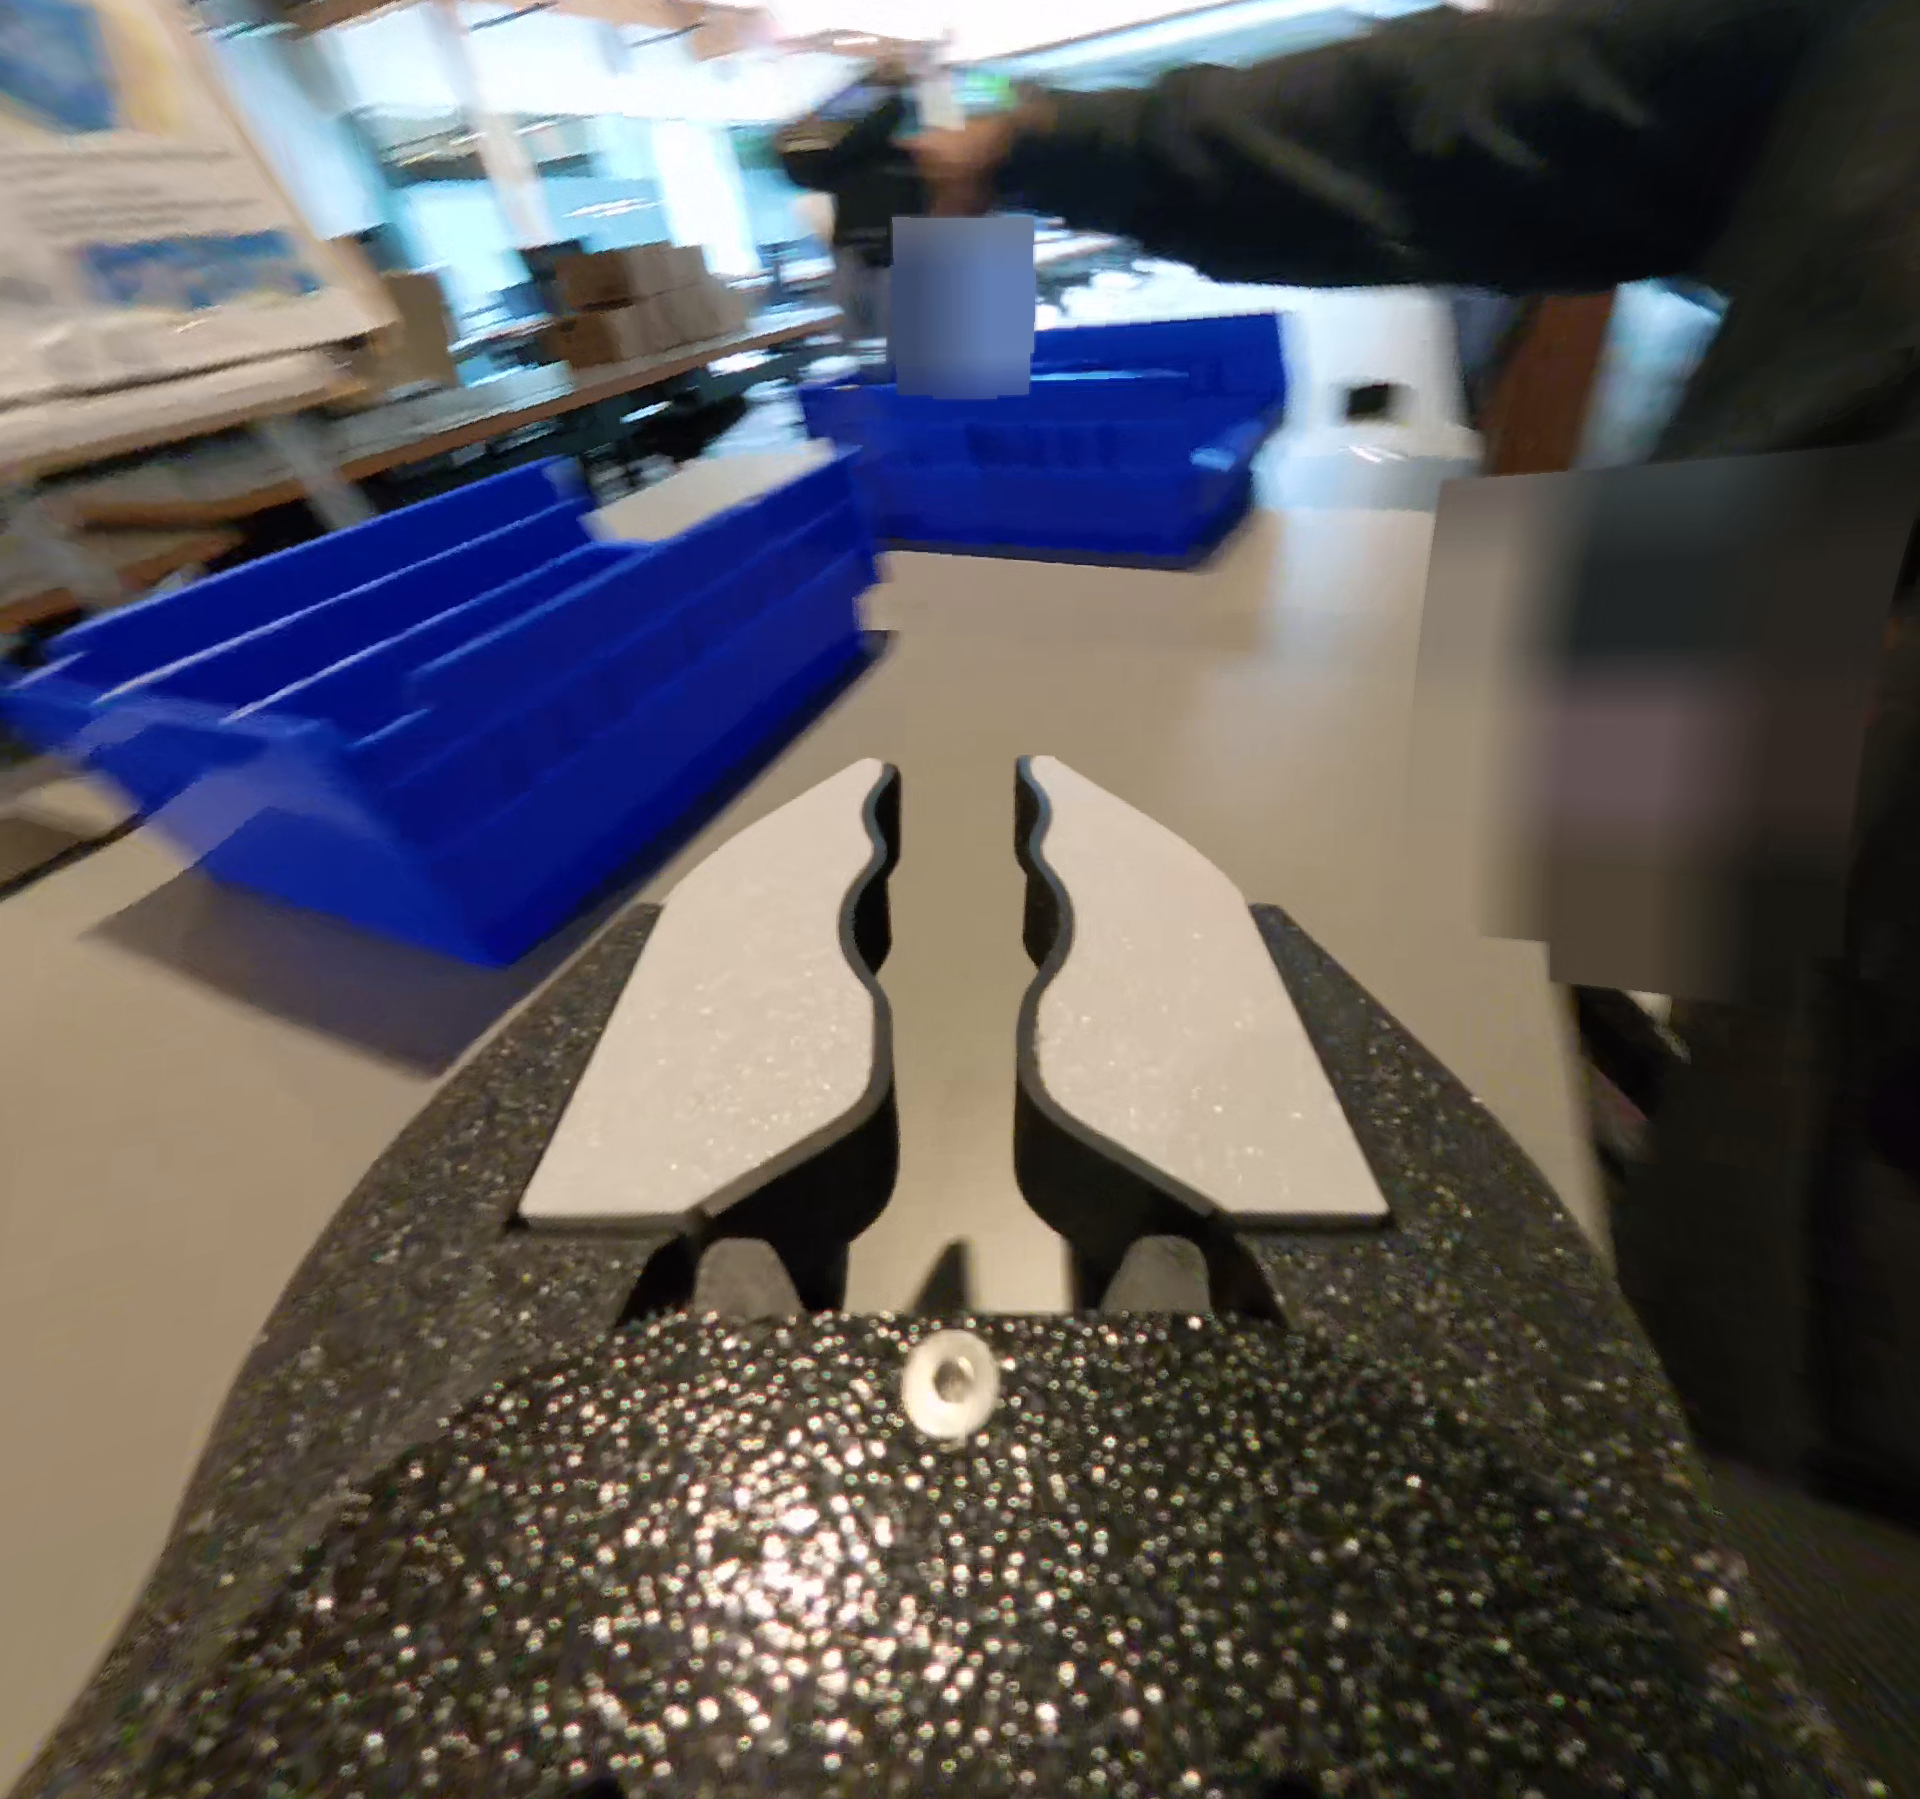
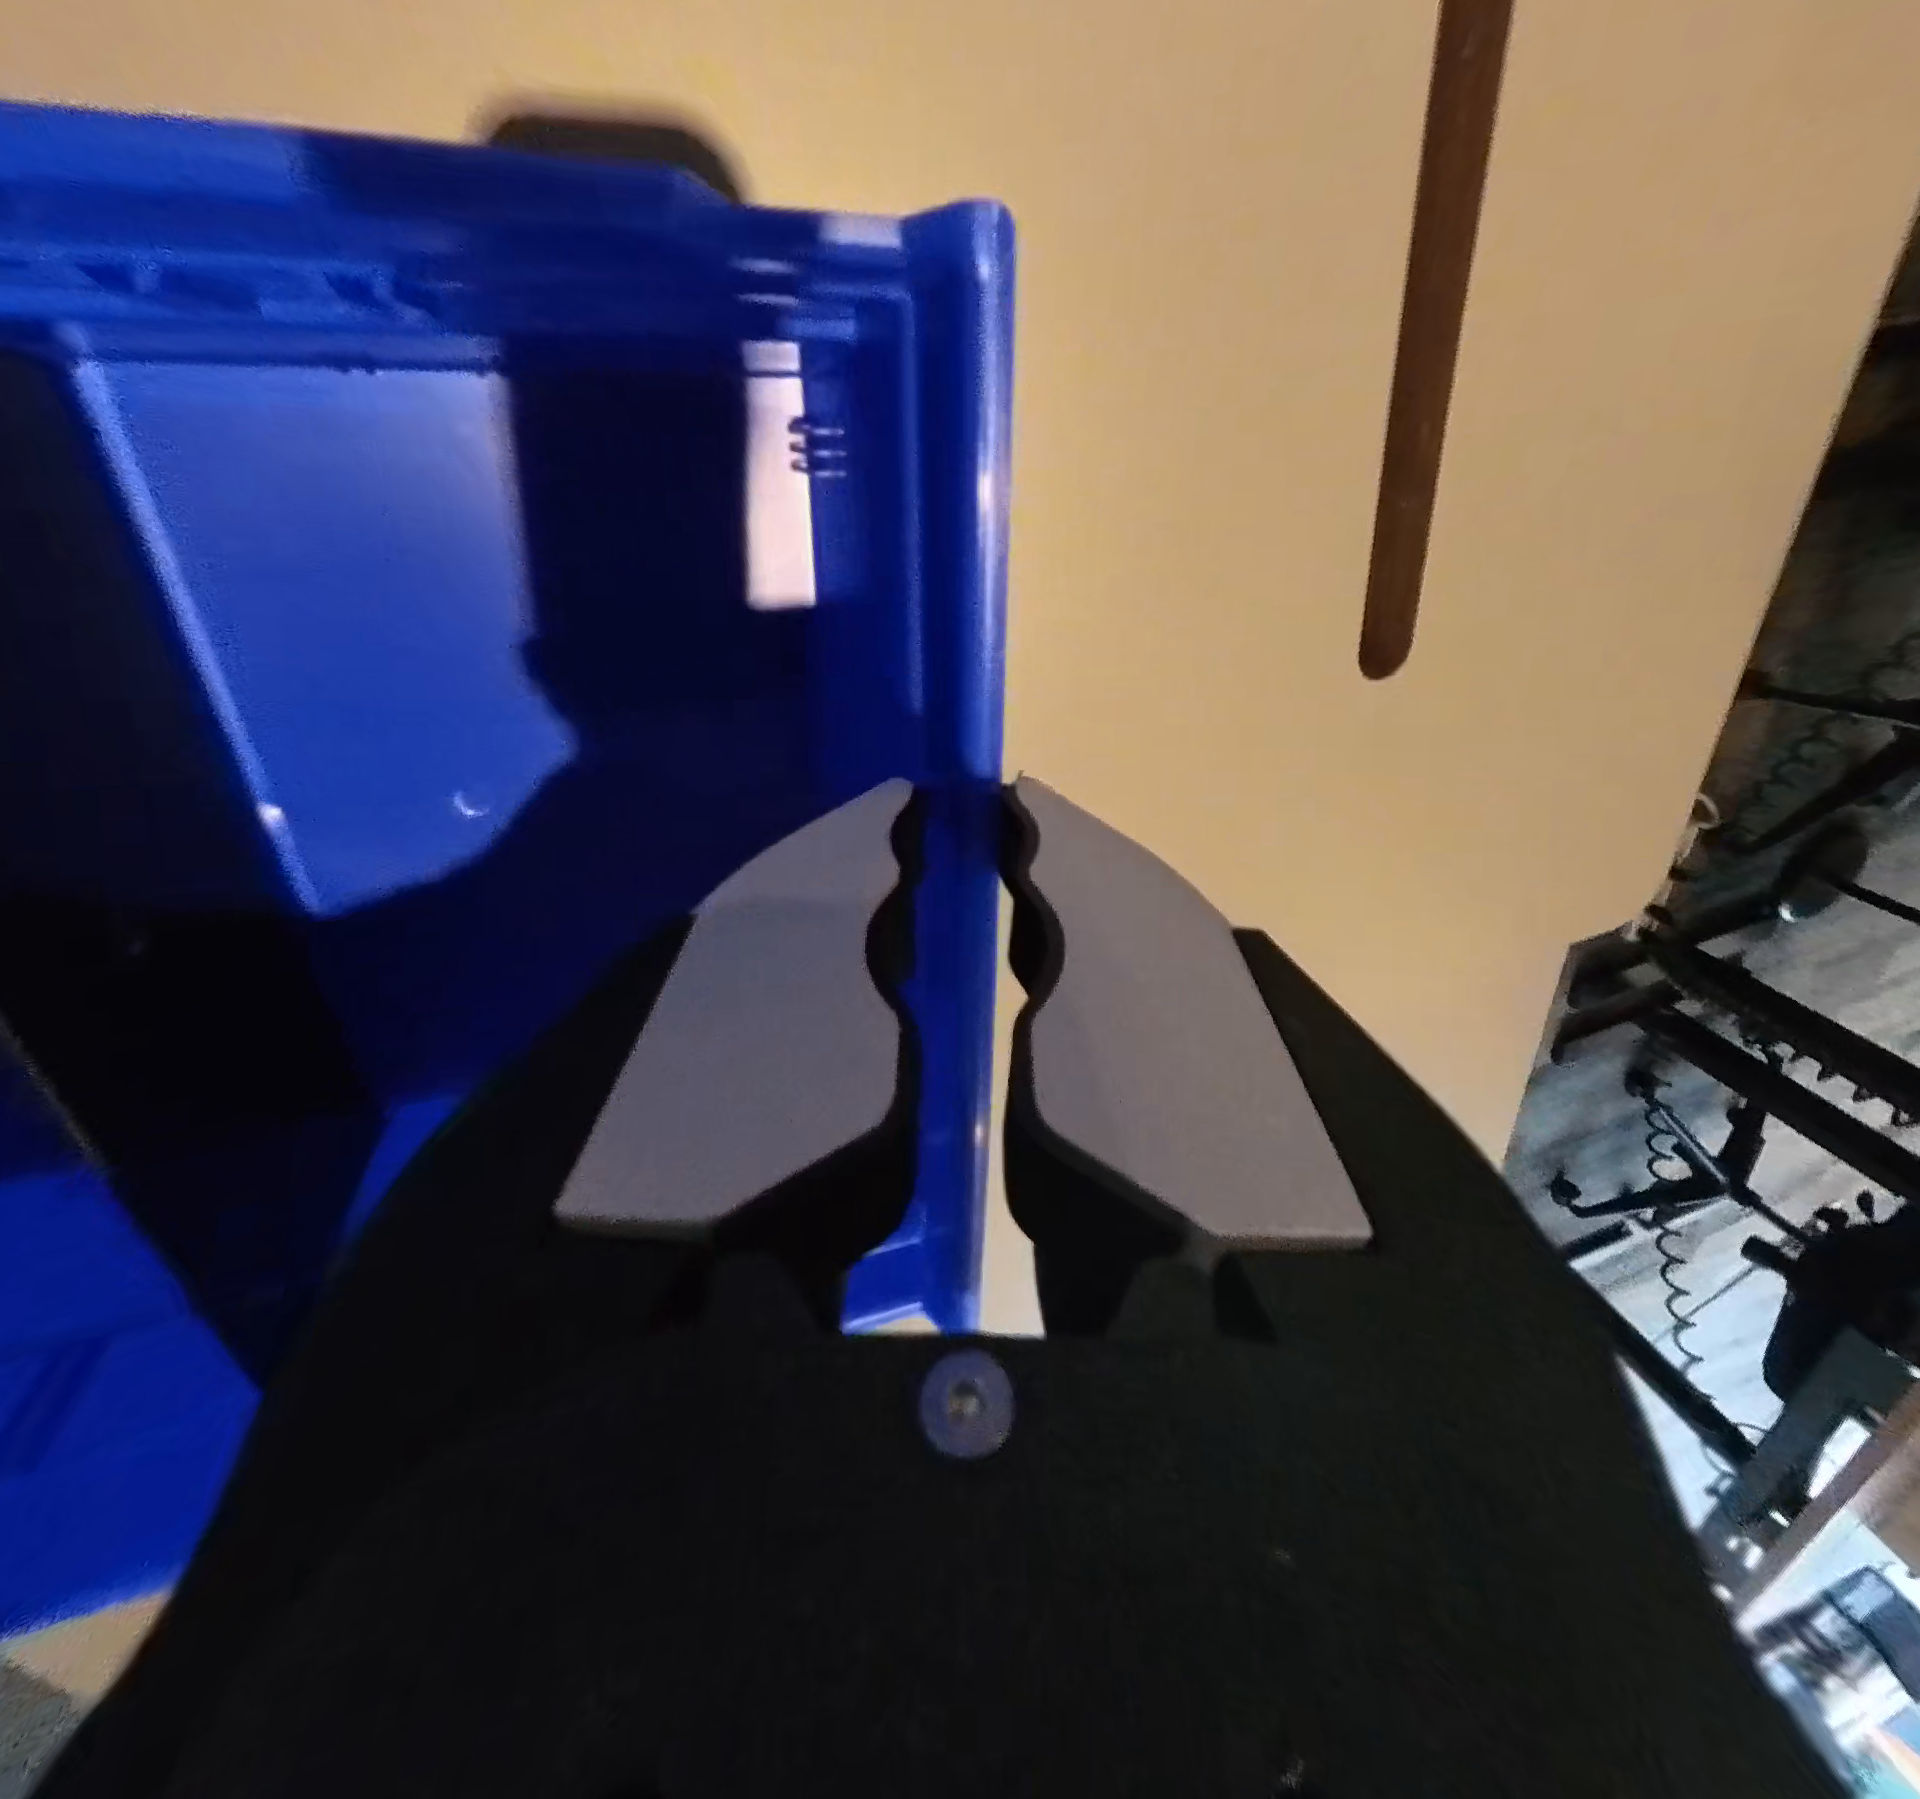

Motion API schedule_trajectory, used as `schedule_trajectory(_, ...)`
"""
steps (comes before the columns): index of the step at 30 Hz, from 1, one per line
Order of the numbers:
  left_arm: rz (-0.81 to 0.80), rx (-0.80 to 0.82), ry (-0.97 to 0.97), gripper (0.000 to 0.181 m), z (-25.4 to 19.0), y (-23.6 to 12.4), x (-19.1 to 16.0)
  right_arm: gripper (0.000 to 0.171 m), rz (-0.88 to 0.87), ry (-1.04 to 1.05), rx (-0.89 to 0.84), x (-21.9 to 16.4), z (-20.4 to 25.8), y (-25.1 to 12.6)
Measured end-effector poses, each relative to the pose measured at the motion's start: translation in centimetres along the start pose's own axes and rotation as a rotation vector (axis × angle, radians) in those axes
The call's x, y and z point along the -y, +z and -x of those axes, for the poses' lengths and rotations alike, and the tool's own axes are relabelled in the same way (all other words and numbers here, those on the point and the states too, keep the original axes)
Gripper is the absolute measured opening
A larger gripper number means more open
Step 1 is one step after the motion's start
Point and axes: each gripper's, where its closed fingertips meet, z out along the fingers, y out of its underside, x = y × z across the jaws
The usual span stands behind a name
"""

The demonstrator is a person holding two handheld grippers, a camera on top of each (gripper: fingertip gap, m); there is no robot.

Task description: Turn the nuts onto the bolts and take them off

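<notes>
No nuts or bolts can be made out in either view. The left gripper (image 1: 956, 773) is held slightly spread above the table (image 1: 1039, 658); only the right view shows the right gripper (image 2: 961, 793) straddling a blue bin's rim (image 2: 966, 502), contact unclear.

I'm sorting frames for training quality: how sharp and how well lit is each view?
Left wrist view: the left claw is crisp, but the blue bins and the room behind smear with motion blur, and the ceiling light is blown out. Right wrist view: dimmer, with a warm yellow cast on the table; the blue bin is soft and its inside is in deep shadow.
</notes>
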Motion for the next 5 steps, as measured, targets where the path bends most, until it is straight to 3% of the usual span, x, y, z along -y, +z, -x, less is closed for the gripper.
schedule_trajectory(5, -0.011, 0.306, -0.301, 0.021, 9.3, 0.0, 0.3, 0.012, -0.126, 0.123, -0.079, 0.0, -0.3, -0.9)
